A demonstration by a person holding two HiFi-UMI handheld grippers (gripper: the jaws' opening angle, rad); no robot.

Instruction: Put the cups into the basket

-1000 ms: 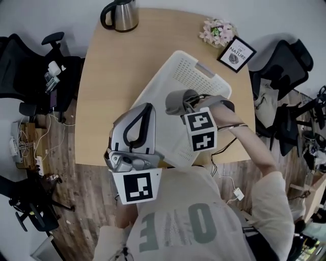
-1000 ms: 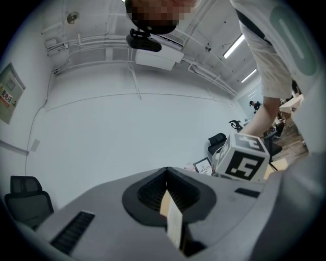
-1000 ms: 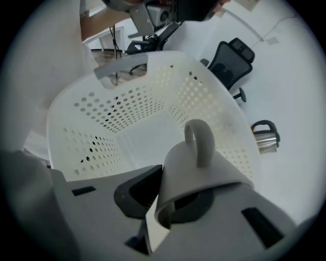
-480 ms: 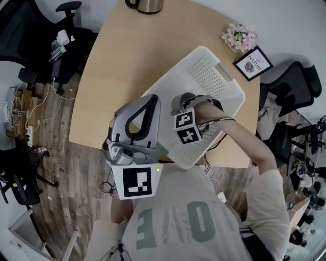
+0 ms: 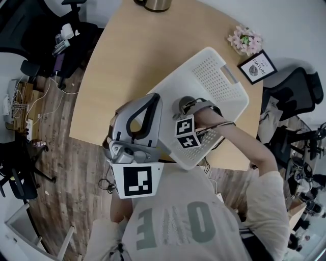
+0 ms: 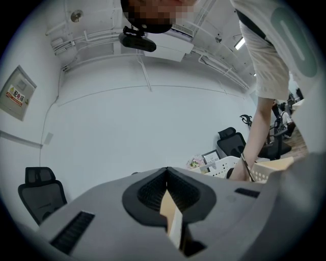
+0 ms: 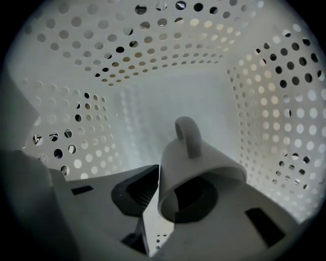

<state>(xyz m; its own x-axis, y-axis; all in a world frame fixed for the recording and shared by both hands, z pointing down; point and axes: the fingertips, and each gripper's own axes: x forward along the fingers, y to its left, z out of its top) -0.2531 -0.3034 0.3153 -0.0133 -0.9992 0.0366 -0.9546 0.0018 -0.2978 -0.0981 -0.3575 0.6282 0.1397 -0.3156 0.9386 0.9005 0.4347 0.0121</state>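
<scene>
Step in hand, in our judgement: release of a cup inside the basket (image 5: 220,81). The right gripper (image 7: 170,193) is down within the basket, near the corner closest to the person, with perforated walls on three sides of it in its own view. A white cup (image 7: 196,158) stands between its jaws, tilted with its mouth towards the camera and its handle pointing up and away towards the basket's far wall. One jaw lies outside the cup wall and the other appears to sit inside the mouth. The jaws are opening; a sliver of basket floor shows between the outer pad and the cup wall, though we cannot be sure that all contact has ended. The left gripper (image 6: 166,174) is held outside the basket, on its near left side, above the table (image 5: 127,51) edge, its jaws together with nothing between them. We see no other cup outside the basket on the part of the table that shows. A kettle (image 5: 153,4) stands well beyond the basket's far side. Next move, as we assess it: let the jaws finish parting so the cup settles on the basket floor, then draw the right gripper back and up. The inner jaw must leave the mouth cleanly, without dragging the rim or catching the basket wall.
</scene>
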